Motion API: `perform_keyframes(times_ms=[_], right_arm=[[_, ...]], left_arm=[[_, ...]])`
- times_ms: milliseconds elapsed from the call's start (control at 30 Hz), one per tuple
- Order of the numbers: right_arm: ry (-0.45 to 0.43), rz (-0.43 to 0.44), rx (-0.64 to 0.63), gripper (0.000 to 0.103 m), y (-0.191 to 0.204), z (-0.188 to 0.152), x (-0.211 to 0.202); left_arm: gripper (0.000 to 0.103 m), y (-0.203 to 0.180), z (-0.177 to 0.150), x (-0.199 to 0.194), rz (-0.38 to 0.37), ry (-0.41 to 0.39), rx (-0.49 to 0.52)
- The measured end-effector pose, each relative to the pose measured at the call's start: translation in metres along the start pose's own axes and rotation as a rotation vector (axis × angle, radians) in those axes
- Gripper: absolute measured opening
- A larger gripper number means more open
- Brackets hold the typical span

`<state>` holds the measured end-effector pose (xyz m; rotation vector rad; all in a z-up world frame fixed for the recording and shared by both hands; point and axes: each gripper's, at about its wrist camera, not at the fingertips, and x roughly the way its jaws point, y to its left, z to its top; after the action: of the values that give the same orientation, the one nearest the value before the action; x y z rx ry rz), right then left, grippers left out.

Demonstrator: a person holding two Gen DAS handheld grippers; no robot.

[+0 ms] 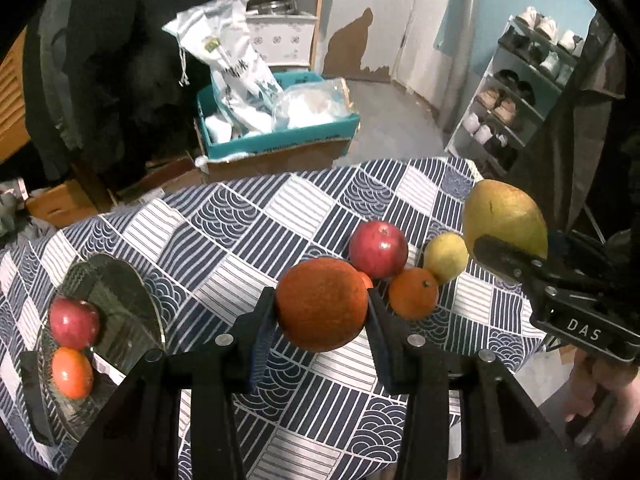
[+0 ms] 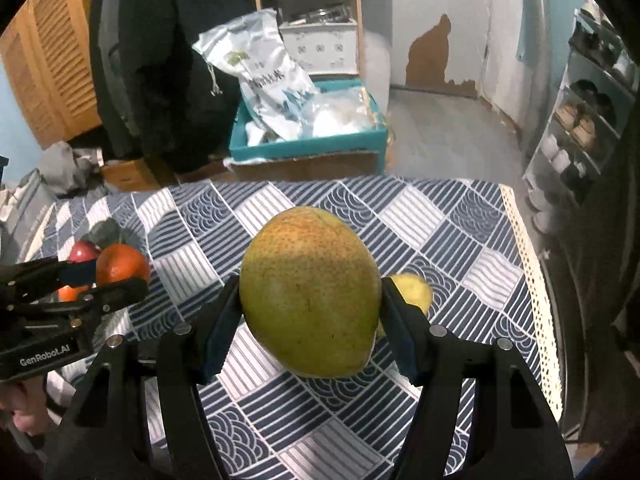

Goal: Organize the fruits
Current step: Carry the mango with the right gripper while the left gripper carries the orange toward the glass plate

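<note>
Gripping a round, pebbly orange (image 1: 322, 304) between its fingers, the left gripper (image 1: 322, 316) holds it above the patterned cloth tabletop (image 1: 224, 240); a glossy apple (image 1: 378, 249) sits at 1 o'clock. Right wrist view: the right gripper (image 2: 310, 312) clamps a smooth, speckled mango (image 2: 310, 292), an oval shape filling the gap.

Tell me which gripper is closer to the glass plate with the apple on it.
Left. The left gripper, clamping an orange, hangs just right of the glass plate. The right gripper, holding a mango, is off past the loose fruit.
</note>
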<state>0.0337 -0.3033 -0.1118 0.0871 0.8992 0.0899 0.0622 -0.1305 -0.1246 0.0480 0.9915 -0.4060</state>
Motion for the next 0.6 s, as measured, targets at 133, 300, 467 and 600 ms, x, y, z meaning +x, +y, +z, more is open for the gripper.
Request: perform_keyframes(times_ms=[133,300,467,600], right_arm=[[-0.023,0.007,-0.017,0.067,0.007,0.006,-0.008],[-0.054,0.016,-0.048,0.067,0.019,0.012,-0.019],[-0.078,0.042,-0.064,0.067,0.031,0.018,-0.03],[-0.097,0.064,-0.08,0.067,0.042,0.023,-0.037]], left_arm=[[0.044,0.004,0.003,-0.017,0.002,-0.032,-0.005],[0.044,0.01,0.005,-0.033,0.005,-0.061,-0.012],[0.044,0.016,0.006,-0.05,0.009,-0.09,-0.02],[0.044,0.021,0.005,-0.061,0.019,-0.11,-0.025]])
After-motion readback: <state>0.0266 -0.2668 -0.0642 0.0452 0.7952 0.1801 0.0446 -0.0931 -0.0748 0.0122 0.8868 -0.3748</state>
